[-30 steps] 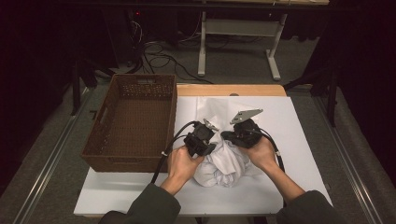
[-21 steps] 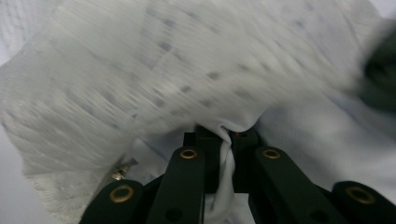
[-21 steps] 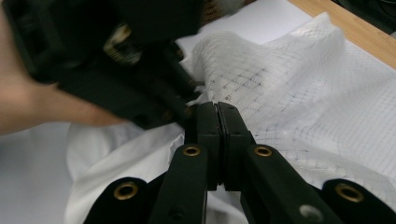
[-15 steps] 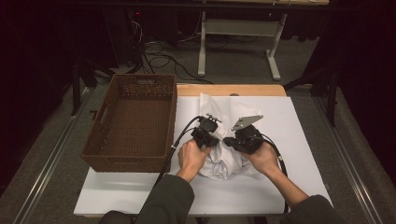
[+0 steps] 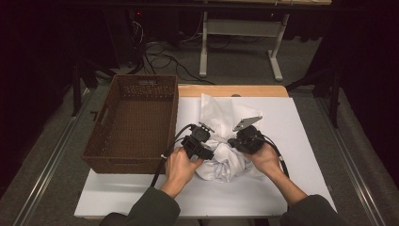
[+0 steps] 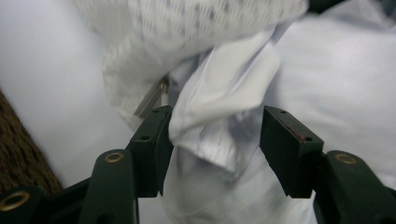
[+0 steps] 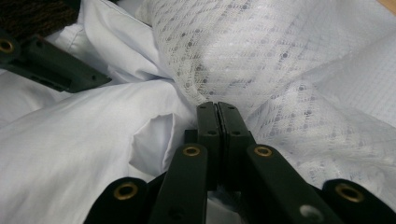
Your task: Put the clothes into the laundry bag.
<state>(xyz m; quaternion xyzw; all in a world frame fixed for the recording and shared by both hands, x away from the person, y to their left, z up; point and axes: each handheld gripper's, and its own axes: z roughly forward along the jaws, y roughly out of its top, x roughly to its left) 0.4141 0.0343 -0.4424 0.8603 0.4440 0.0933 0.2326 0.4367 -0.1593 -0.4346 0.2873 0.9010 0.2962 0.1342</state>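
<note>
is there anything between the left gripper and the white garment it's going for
Nothing visible. In the left gripper view the left gripper has just been opening, and a fold of the white garment already lies between its fingers, with the pads not pressing on it. The right gripper sits shut against the mesh part of the same garment.

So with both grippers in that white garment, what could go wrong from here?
The left gripper has just been opening around a fold of the white garment, so that fold may drop. The right gripper looks shut at the mesh lining, which could snag or stretch if pulled toward the wicker basket.
</note>
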